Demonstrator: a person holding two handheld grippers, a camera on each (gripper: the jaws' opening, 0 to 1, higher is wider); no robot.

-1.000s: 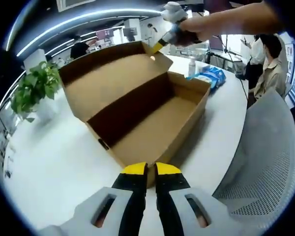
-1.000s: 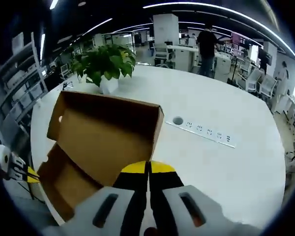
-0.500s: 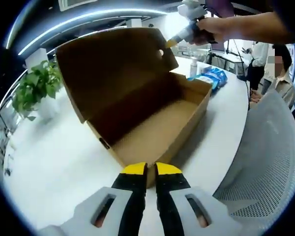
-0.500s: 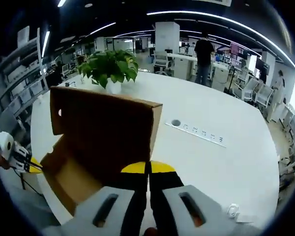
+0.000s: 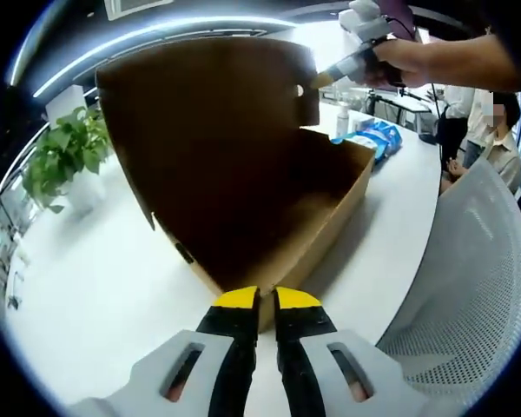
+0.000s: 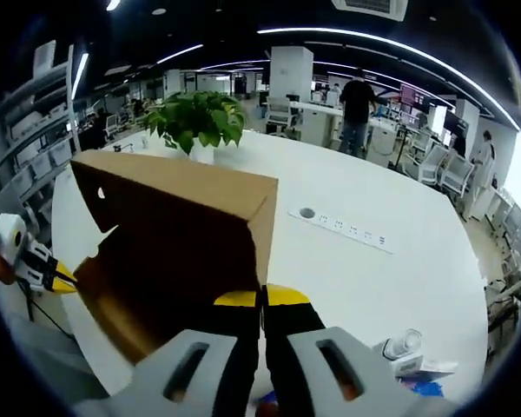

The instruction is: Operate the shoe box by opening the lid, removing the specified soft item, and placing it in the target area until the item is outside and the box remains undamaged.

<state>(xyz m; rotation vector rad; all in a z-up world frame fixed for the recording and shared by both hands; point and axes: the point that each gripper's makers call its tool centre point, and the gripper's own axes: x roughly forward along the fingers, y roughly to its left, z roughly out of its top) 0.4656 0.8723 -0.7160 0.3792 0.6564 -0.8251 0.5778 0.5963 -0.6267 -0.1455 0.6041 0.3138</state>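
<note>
My left tongs (image 5: 267, 300) are closed on the near rim of the shoe box (image 5: 269, 226) standing on the white counter (image 5: 95, 287); my right tongs (image 6: 261, 297) are pinched on the lid (image 6: 187, 217), held half-raised over it. Bare counter lies around the box, a potted plant (image 6: 195, 122) beyond; I cannot tell what the shadowed inside holds

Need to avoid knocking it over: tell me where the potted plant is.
In the left gripper view the potted plant stands on the white table, left of the shoe box; in the right gripper view it sits just beyond the box's raised lid.
</note>
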